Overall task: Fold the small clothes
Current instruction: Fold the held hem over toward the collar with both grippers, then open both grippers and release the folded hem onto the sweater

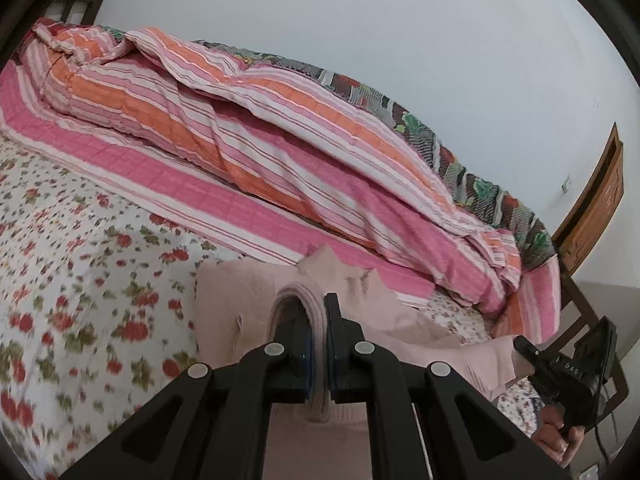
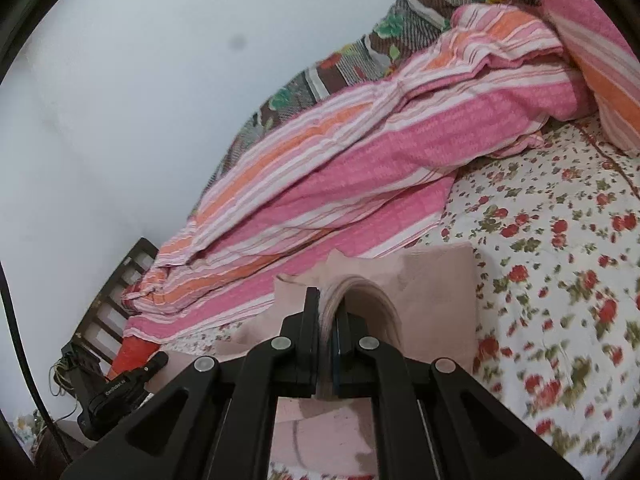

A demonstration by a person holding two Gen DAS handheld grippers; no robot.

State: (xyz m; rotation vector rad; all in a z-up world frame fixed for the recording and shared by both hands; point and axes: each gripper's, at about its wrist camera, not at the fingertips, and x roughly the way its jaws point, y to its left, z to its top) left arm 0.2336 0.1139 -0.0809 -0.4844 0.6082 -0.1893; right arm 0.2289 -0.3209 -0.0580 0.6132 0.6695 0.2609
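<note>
Floral bedsheet [image 1: 80, 280] under a pale pink garment [image 1: 224, 296], stretched between 2 grippers.
Left gripper [image 1: 318, 320] and right gripper [image 2: 329, 312] each have jaws clamped on a bunched edge; garment's long axis runs between them, both equally near.

Pale pink garment [image 1: 224, 300], red-flowered white sheet [image 1: 80, 280], pink-orange striped quilt [image 1: 240, 128].

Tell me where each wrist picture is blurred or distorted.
Left wrist view: the white floral bedsheet smears with motion blur at lower left; the fisheye bends the striped pink-and-orange quilt. Right wrist view: the sheet blurs at lower right, a dark smudge marks the pale wall, and the black left gripper stays sharp.
</note>
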